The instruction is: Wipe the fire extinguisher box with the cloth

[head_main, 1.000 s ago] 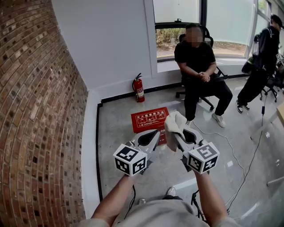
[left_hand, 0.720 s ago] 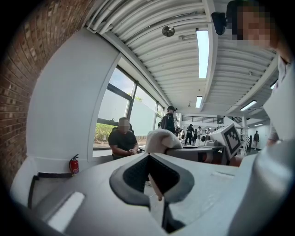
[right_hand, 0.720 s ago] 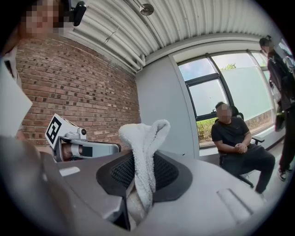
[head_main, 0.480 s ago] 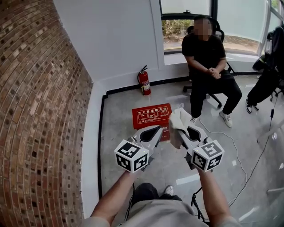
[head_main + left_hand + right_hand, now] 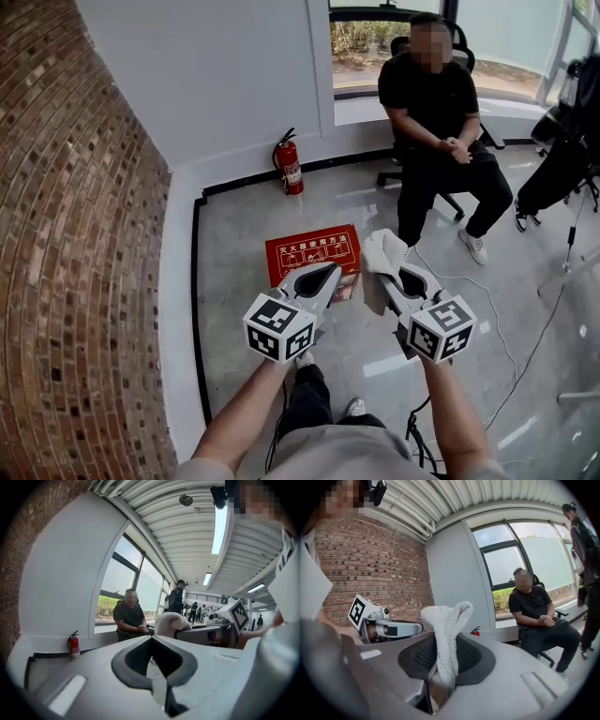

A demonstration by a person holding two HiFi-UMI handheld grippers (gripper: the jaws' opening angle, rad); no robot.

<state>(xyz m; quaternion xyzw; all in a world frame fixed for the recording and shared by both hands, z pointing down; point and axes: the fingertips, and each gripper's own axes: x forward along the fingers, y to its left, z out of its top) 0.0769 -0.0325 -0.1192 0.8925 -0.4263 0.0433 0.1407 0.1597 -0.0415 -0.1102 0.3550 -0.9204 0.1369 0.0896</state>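
Observation:
The fire extinguisher box (image 5: 312, 251) is a flat red case with white print, lying on the grey floor just beyond both grippers. My right gripper (image 5: 387, 274) is shut on a white terry cloth (image 5: 382, 255), held in the air to the right of the box. In the right gripper view the cloth (image 5: 446, 632) stands up as a fold from between the jaws. My left gripper (image 5: 325, 277) hangs over the box's near edge, shut with nothing in it; in the left gripper view its jaws meet with no gap showing. The box is hidden in both gripper views.
A red fire extinguisher (image 5: 290, 164) stands against the white wall behind the box. A person in black sits on an office chair (image 5: 441, 141) at the right, another person stands at the far right. A brick wall (image 5: 75, 234) runs along the left. A cable (image 5: 487, 319) trails across the floor.
Both grippers keep the same pose and the cloth stays held. The head view has shifted a little, and my leg has stepped forward under the arms.

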